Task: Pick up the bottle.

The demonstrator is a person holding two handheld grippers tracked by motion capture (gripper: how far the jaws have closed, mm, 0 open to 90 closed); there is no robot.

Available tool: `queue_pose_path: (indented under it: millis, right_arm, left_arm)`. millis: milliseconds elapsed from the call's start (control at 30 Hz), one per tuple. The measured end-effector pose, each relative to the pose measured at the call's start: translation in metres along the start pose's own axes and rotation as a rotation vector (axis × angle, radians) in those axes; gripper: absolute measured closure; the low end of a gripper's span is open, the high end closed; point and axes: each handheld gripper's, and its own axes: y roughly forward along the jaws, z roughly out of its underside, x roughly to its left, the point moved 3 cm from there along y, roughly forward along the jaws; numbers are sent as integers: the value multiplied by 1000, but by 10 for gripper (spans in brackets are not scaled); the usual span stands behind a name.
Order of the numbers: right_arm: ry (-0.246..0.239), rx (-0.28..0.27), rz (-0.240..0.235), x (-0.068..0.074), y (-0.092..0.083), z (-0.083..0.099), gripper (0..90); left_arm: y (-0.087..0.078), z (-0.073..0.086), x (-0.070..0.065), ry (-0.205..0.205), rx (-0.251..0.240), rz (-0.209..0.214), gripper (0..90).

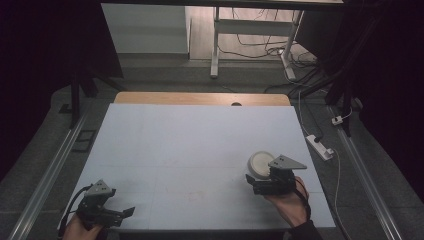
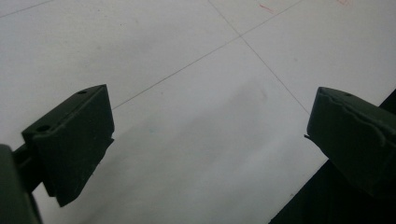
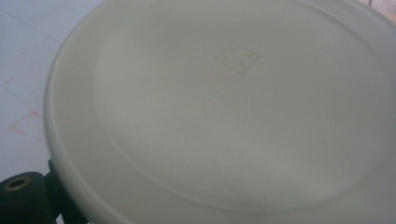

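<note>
Spreading wide over bare surface, the left gripper's (image 2: 205, 140) two fingers (image 2: 70, 140) hold nothing, near the desk's near-left corner; the right gripper (image 1: 252, 181) sits at the near right against one white round lid (image 1: 261, 164), its close view showing one black finger (image 3: 21, 198) under the rim, so whether it clamps I cannot tell; a faint square emblem (image 3: 236, 58) is moulded in the lid, unreadable; the desk (image 1: 190, 140) is pale blue-white, crossed by thin lines, with a wooden far edge; beyond, dim grey floor, cables, one white power strip (image 1: 320, 146).
</note>
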Motion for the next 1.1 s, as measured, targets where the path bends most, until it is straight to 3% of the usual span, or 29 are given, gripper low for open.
queue_pose_path:
  millis: [667, 1100]
  right_arm:
    - [-66, 4, -139, 41, 27, -21, 65]
    - [-102, 29, -194, 60, 45, -30, 65]
  left_arm:
    - [0, 0, -1, 9, 4, -2, 20]
    - [1, 0, -1, 21, 7, -4, 19]
